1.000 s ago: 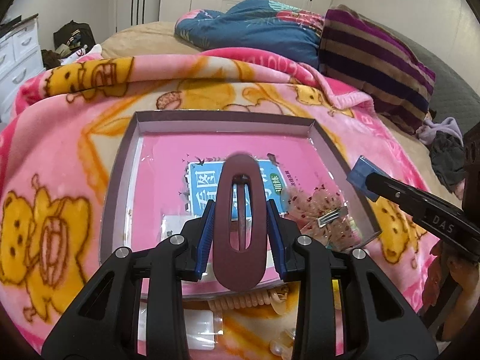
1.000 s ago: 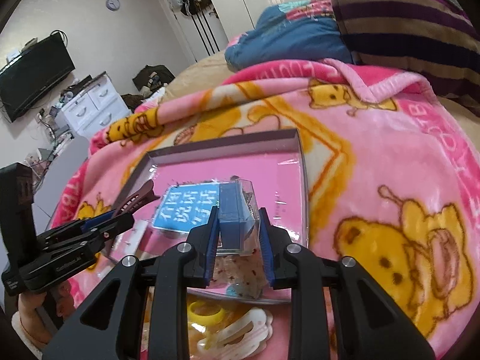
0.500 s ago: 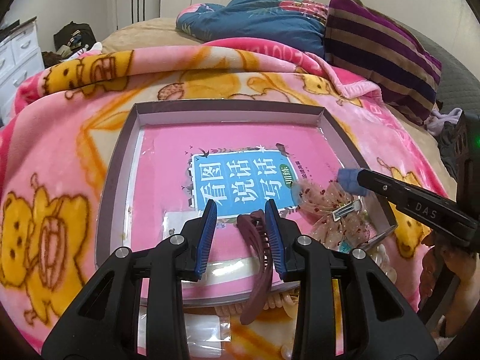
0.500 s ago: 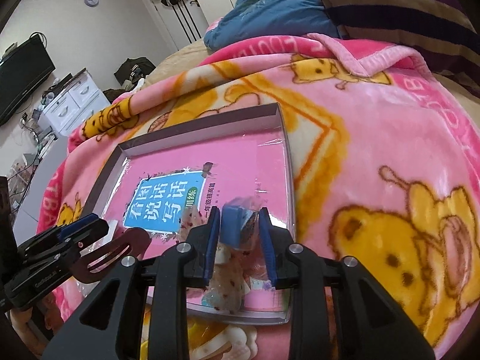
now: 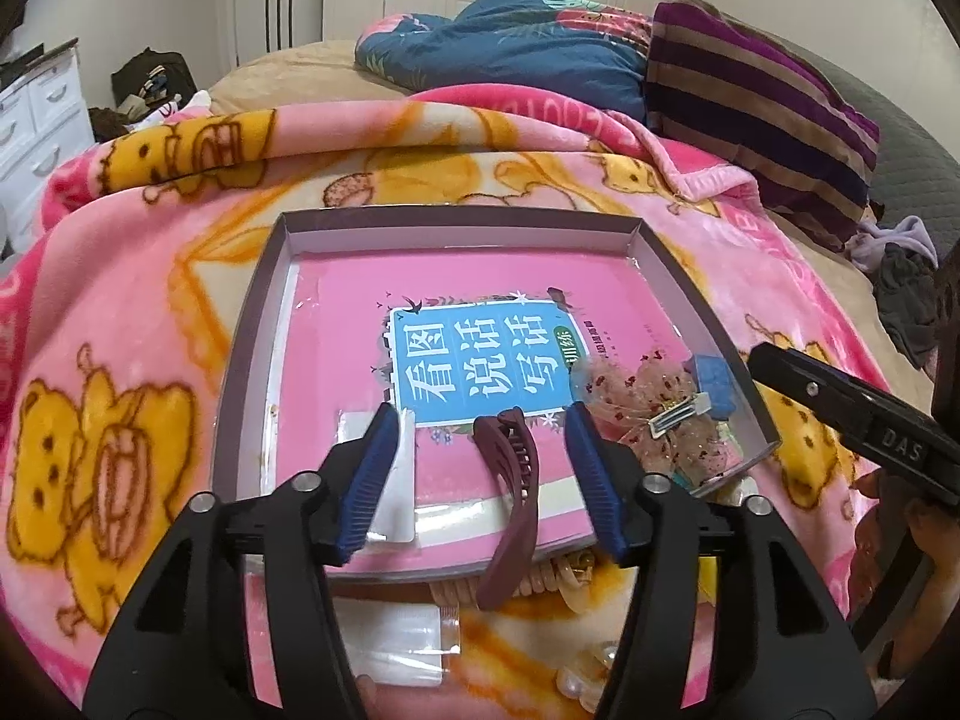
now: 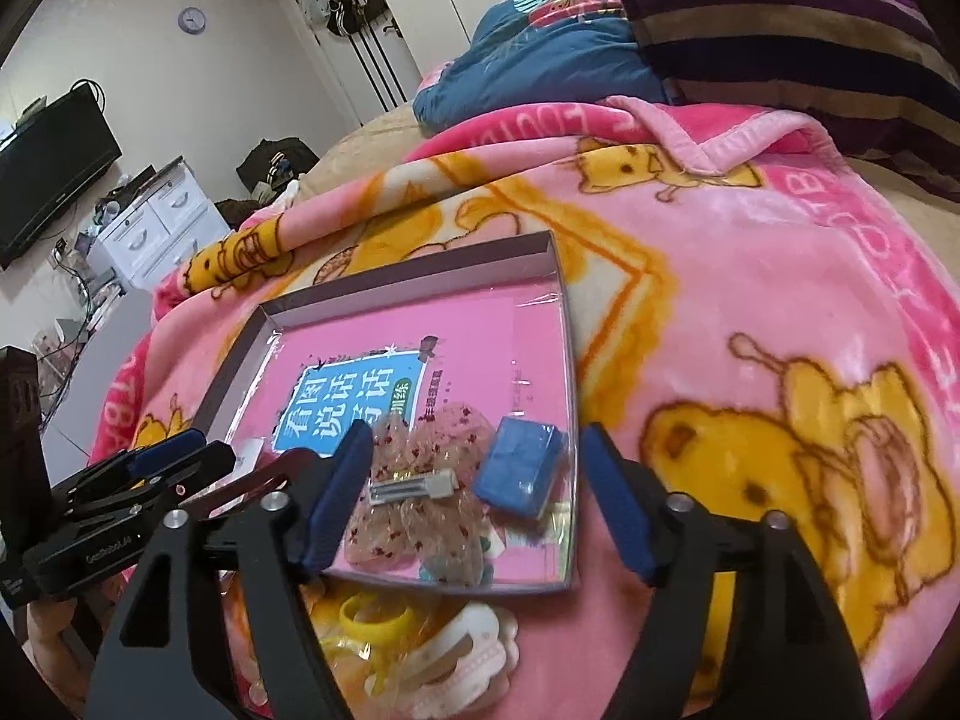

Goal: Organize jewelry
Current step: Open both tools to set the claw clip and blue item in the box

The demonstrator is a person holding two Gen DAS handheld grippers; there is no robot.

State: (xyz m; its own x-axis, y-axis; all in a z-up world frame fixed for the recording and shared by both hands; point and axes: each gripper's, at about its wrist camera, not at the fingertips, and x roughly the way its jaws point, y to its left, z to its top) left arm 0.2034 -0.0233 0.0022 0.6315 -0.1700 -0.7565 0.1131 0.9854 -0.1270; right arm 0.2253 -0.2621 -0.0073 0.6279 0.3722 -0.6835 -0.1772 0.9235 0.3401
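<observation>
A shallow grey tray (image 5: 252,324) with a pink book in its bottom lies on the pink blanket. My left gripper (image 5: 480,468) has its jaws opening; a maroon hair clip (image 5: 507,504) lies loose between them, draped over the tray's near rim. My right gripper (image 6: 477,498) is also opening, and a small blue box (image 6: 522,468) rests free in the tray's near right corner between its fingers. Beside the box sits a sheer speckled bow with a metal clip (image 6: 420,480). The left gripper (image 6: 207,450) shows at the left edge of the right wrist view.
In front of the tray lie a yellow ring (image 6: 375,618), a white hair clip (image 6: 456,654), a coiled beige hair tie (image 5: 540,576) and a clear bag (image 5: 396,642). A striped pillow (image 5: 756,114) and a blue quilt (image 5: 510,42) lie at the far side of the bed.
Both grippers went from shut to open. The maroon clip, held upright before, now lies across the tray's near rim. The blue box left the right jaws and rests in the tray.
</observation>
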